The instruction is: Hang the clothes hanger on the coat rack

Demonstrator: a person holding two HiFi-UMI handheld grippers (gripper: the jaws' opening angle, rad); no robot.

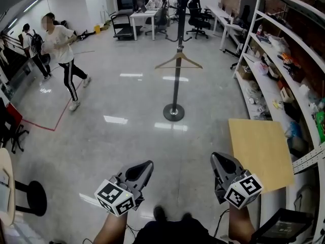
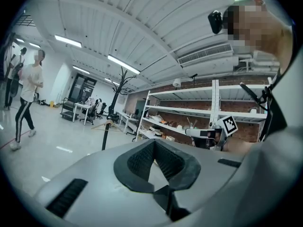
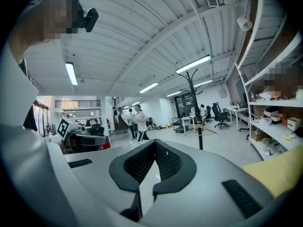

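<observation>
Two sets of tongs, held low in front of the body and pointing roughly level across the room. Left tongs point(image 1: 145, 168): jaws together, nothing between them. Right tongs point(image 1: 219, 160): jaws likewise pressed together, empty. No hanger in either grip. Directly past the tips, only bare glossy floor point(image 1: 132, 131). Further out, well apart from both tongs and almost on the midline between them, the coat rack point(image 1: 175, 85): a dark upright pole on a round base point(image 1: 173, 112), with curved hooks at the top. Wooden clothes hanger point(image 1: 190, 60) already suspended on the pole part-way up, well below the top hooks; exact peg not discernible. Long axis of the hanger level and crosswise to the line of approach, one limb to each side of the pole, hook at the centre against the pole. Neither hand clearly nearer; treat both as equally far, with each limb of the hanger on the side of the matching tongs. Judged status: hanging apparently complete, or the hanger awaiting pick-up for another placement; not decidable from here. For any grasp, close the gap across the floor first, open the jaws, then take one limb of the hanger from the front rather than end-on. Off to the sides: shelving point(image 1: 284, 60) and a pale yellow board point(image 1: 259, 154) on the right, a person point(image 1: 61, 50) walking at far left, desks point(image 1: 142, 17) and office chairs point(image 1: 198, 14) beyond the rack.
</observation>
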